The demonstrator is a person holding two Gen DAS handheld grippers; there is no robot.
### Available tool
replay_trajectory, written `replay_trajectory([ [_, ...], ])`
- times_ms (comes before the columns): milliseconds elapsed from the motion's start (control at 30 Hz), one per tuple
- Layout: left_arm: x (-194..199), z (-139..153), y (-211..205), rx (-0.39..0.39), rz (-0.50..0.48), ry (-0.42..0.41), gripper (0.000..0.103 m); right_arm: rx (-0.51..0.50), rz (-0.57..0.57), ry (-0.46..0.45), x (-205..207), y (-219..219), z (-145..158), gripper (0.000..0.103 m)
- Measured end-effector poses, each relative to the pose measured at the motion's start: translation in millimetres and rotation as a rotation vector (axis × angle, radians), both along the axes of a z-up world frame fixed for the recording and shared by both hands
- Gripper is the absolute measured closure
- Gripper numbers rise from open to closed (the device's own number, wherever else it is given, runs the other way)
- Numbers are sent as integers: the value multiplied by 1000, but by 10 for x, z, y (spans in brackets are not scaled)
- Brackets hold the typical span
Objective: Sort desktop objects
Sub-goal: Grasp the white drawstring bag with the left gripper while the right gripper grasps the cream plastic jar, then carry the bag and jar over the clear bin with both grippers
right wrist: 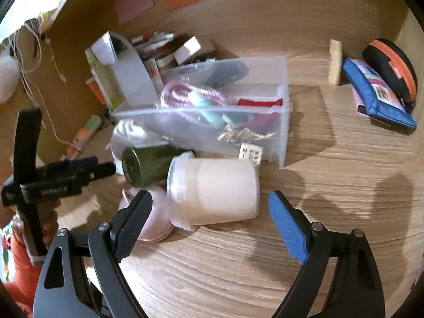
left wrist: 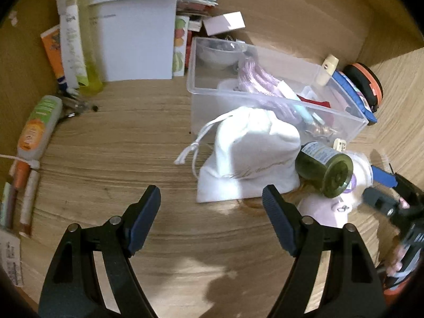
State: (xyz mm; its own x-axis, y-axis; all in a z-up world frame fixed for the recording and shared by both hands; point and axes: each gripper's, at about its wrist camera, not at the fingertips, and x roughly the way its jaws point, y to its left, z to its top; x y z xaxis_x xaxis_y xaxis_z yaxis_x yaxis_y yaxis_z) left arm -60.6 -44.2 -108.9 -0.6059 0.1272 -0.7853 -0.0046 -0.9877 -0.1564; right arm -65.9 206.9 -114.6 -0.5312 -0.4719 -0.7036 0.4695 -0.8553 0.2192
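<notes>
Wood-grain desk (right wrist: 331, 185): we log the right gripper (right wrist: 209, 222), jaws spread, empty, low centre frame, facing the pale jar (right wrist: 214, 190) lying sideways. Our left gripper (left wrist: 212, 212), likewise released, hovers before the white pouch (left wrist: 251, 156) beside the clear bin (left wrist: 265, 98).

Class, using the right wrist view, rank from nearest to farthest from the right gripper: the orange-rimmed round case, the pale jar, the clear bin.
From the right gripper:
1. Pale jar, lying just ahead between the fingers.
2. Clear bin, behind the jar.
3. Orange-rimmed round case, far right.
</notes>
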Motion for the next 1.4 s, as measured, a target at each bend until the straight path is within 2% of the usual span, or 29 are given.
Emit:
replay_trajectory([
  [167,-142,-17,88,-10,-17,-16,24,61,7,-5,-36,-105,-128,15],
  [367,-332,-46,198,12,-58,-51,24,100,-9,39,-26,-144,-114,18],
  [433,-384,-64,241,-1,-67,-57,24,99,-7,33,-35,-131,-118,35],
  [467,-409,-74,258,-5,-72,-60,24,100,-6,27,-45,-127,-124,38],
  [700,-532,-98,338,33,-100,-62,24,56,-8,24,-51,-24,-115,38],
  [767,-529,-92,361,31,-107,-47,29,53,-13,27,-49,6,-112,38],
  [933,-481,-73,412,6,-121,-14,50,41,-37,31,-55,93,-89,38],
  [1067,-426,-50,390,19,-123,1,60,34,-56,29,-63,153,-62,38],
  [1133,-377,-25,354,39,-117,12,68,31,-67,32,-58,180,-45,38],
  [1400,-142,111,185,46,-51,59,73,26,-83,55,-16,244,13,38],
])
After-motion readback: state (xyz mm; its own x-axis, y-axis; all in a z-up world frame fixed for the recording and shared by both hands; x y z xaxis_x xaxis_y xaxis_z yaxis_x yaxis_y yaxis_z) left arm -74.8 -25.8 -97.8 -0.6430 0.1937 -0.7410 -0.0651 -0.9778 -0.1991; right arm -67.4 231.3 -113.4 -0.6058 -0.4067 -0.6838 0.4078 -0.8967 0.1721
